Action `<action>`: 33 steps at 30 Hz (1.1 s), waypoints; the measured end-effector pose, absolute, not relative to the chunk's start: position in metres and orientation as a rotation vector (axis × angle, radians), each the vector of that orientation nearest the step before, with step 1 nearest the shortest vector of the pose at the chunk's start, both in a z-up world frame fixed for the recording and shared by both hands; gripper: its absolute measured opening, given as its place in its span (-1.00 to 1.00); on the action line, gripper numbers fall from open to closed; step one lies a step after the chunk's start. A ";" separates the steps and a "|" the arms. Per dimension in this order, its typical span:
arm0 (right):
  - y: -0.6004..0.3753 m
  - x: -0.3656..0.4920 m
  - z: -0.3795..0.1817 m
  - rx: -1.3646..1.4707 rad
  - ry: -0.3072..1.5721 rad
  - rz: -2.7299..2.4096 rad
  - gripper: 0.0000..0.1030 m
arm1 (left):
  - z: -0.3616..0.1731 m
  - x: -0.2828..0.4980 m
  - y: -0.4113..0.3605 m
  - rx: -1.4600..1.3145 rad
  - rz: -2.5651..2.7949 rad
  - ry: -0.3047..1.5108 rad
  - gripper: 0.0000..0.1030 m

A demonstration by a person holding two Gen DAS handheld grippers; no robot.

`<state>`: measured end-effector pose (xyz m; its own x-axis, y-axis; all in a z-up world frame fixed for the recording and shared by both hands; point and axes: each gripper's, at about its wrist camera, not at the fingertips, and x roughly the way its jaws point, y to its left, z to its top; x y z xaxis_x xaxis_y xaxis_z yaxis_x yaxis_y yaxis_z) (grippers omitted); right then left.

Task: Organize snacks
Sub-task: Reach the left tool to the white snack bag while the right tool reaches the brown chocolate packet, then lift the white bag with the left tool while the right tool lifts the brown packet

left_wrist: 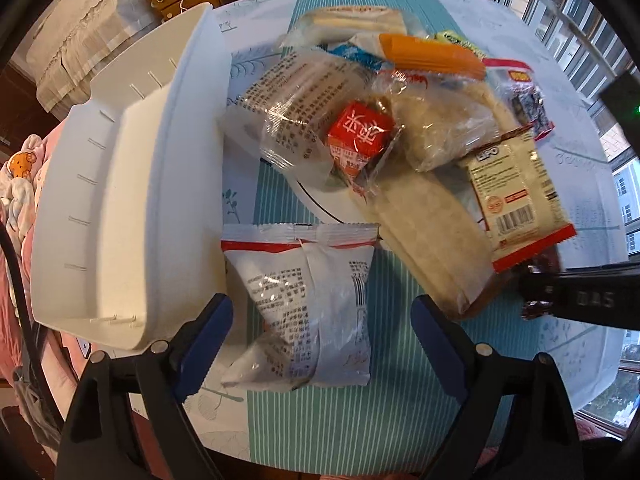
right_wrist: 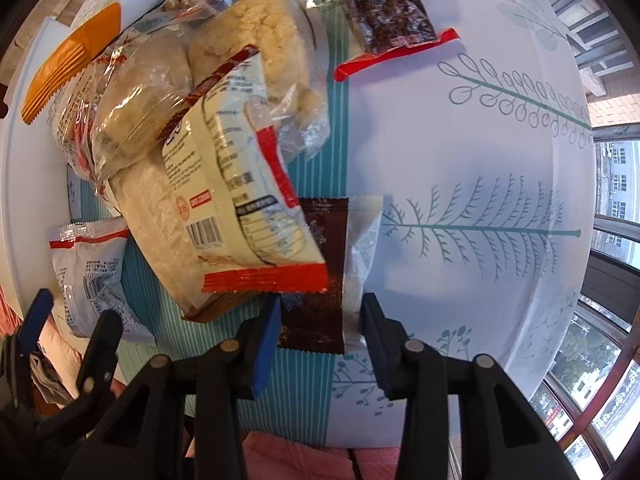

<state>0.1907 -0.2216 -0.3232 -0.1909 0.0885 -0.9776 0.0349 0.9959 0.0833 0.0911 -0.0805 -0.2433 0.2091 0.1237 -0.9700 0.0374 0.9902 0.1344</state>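
A white printed snack packet (left_wrist: 304, 304) lies flat on the striped cloth, and my left gripper (left_wrist: 320, 340) stands open over it, a blue pad on each side with gaps to its edges. In the right wrist view, my right gripper (right_wrist: 320, 328) is shut on a brown foil snack packet (right_wrist: 316, 280) with a pale clear side, one pad against each long edge. A cream packet with a red seam and barcode (right_wrist: 240, 184) overlaps the brown one's far end. The rest of the snacks sit in a heap (left_wrist: 400, 132) on a white plate (left_wrist: 320, 210).
A white plastic bin (left_wrist: 120, 200) stands left of the heap, its opening facing me. A dark dried-fruit packet (right_wrist: 392, 20) lies apart at the far side. The right gripper's black body (left_wrist: 592, 300) reaches in from the right. Windows run past the round table's right edge.
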 end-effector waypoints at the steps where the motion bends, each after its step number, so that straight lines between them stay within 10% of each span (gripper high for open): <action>1: -0.224 0.188 -0.322 0.103 1.762 0.051 -0.33 | -0.246 0.093 -0.081 0.145 0.062 1.363 0.73; 5: -0.227 0.187 -0.324 0.129 1.758 0.066 -0.37 | -0.260 0.102 -0.084 0.207 0.093 1.393 0.21; 13: -0.244 0.178 -0.332 0.179 1.762 0.084 -0.39 | -0.269 0.104 -0.086 0.241 0.086 1.433 -0.12; 33: -0.307 0.137 -0.285 0.284 1.597 0.062 -0.40 | -0.180 0.094 -0.095 0.193 -0.067 1.215 -0.13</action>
<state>0.1374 -0.3074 -0.2852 -0.0203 0.2197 -0.9754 0.1428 0.9662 0.2147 0.0944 -0.0954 -0.1803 0.3483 0.0519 -0.9359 0.1544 0.9816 0.1119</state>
